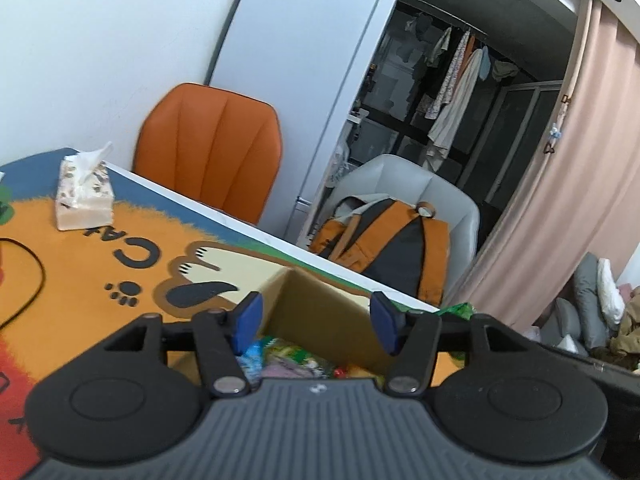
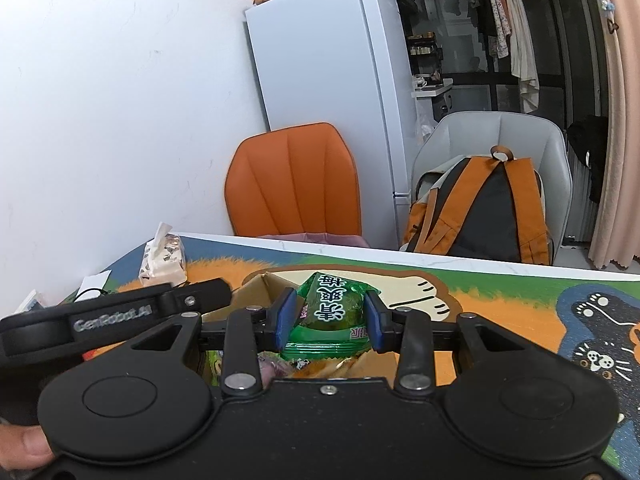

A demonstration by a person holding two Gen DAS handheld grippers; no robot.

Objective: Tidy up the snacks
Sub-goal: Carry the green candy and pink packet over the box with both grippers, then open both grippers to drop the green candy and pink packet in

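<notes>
The right gripper (image 2: 330, 318), its blue pads pressed on either side, pinches a crinkly green foil snack packet (image 2: 334, 312) and holds it above the open brown cardboard box (image 2: 256, 286), where other bright wrappers already lie. The left gripper (image 1: 314, 322) hangs over the same box (image 1: 316, 300) with its jaws apart and nothing between them. Judging by this, the packing step is underway; the next move calls for lowering the packet inside the walls, then letting go.

On the bench (image 2: 500, 276) my box (image 1: 320, 304) sits before me, snacks (image 1: 296, 360) in it. The tissues (image 1: 82, 192) lie far left. Behind the bench stand two chairs (image 2: 292, 180), a backpack (image 2: 484, 212) on the right one.
</notes>
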